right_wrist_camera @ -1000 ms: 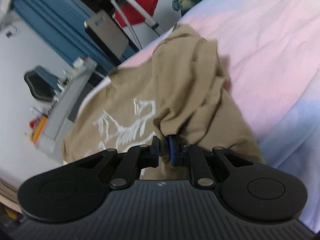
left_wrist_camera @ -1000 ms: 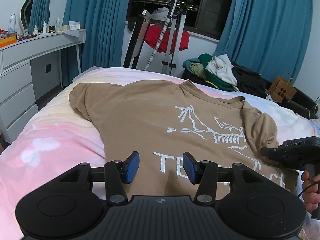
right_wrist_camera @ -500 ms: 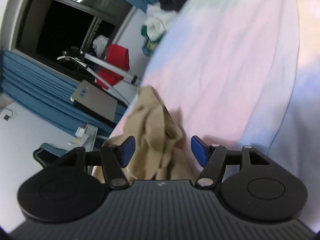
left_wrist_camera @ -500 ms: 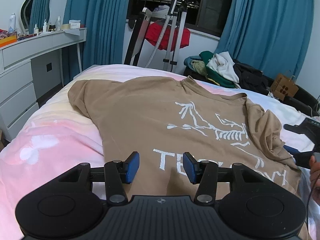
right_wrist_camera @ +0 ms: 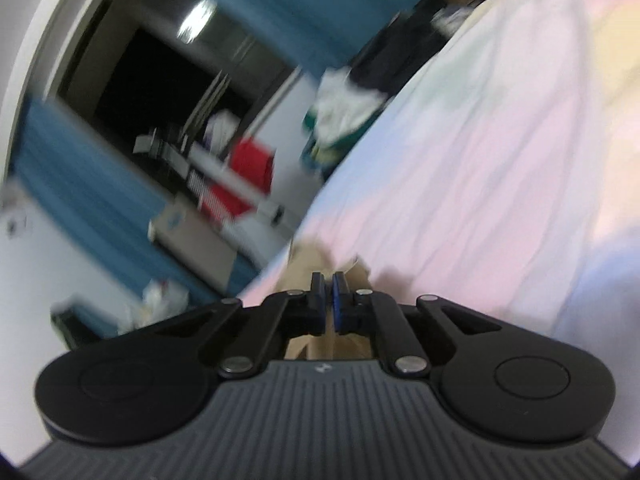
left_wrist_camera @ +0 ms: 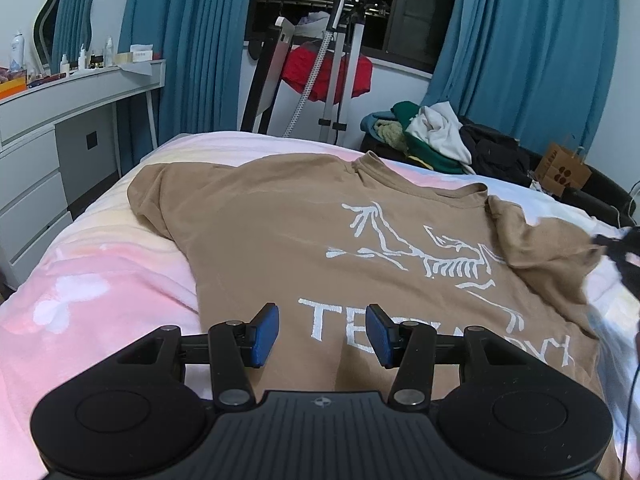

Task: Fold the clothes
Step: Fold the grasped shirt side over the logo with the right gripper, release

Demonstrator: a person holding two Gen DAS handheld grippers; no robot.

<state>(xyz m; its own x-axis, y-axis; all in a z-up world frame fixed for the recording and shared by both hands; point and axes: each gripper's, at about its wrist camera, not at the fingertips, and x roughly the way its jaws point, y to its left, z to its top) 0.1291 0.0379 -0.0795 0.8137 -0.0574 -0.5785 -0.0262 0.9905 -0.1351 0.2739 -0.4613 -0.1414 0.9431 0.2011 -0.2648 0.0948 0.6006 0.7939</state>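
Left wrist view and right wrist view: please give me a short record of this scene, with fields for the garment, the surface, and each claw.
garment: tan T-shirt, white print up, spread flat; one sleeve bunched
surface: pink bedcover
left claw: open, above the shirt's hem, holding nothing
right claw: just closed, shut on the sleeve fabric
background: clothes pile beyond the bed

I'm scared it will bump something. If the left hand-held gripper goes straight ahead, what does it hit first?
Probably the tan T-shirt. The left hand-held gripper tilts down over its white lettering with open jaws and nothing between them. Depth is unclear.
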